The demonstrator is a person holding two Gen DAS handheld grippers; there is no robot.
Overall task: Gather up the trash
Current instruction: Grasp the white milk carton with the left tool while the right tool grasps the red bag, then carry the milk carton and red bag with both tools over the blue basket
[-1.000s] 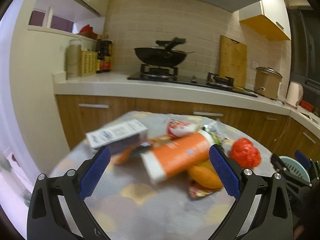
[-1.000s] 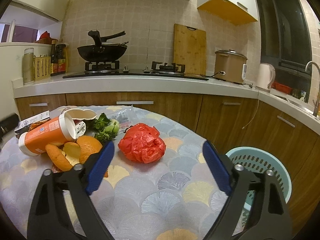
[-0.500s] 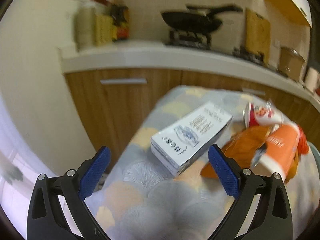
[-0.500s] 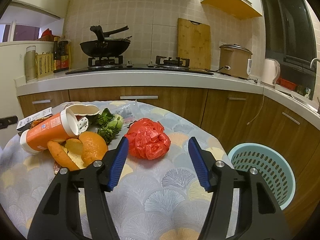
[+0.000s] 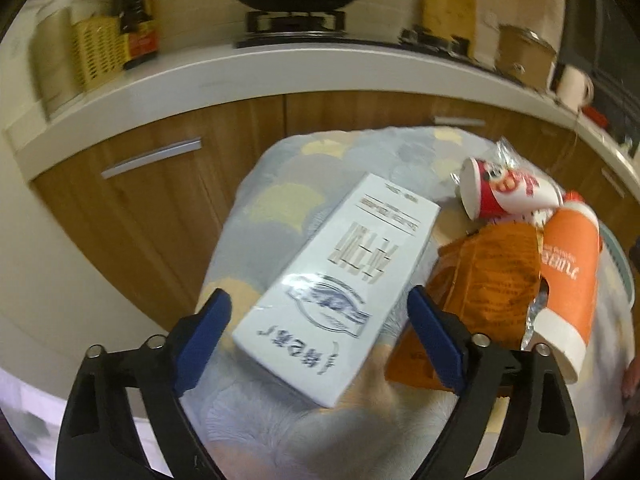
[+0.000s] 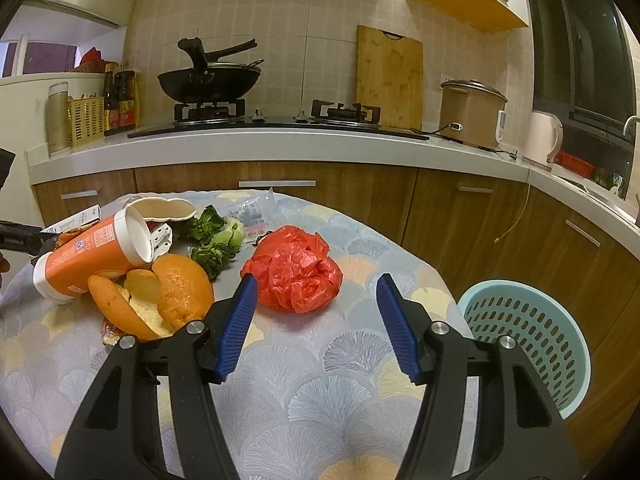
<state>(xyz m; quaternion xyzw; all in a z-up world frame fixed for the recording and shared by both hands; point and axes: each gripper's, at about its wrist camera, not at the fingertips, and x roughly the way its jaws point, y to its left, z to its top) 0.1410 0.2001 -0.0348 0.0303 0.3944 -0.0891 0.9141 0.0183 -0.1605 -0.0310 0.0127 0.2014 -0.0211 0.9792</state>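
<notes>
The white box lies flat on the surface with its near end between the spread fingers of the left claw, its long axis running away and to the right. The right claw, also released, faces the red bag just ahead, basket to its right.

Home kitchen: gas hob with a black wok on it, tiled backsplash, white countertop over wood-front cabinets, cutting board leaning on the wall. Also a rice cooker, what looks like an electric kettle, sauce bottles and a faucet at the far right edge. Round table with a fan-pattern cloth and a teal plastic basket beside it.
</notes>
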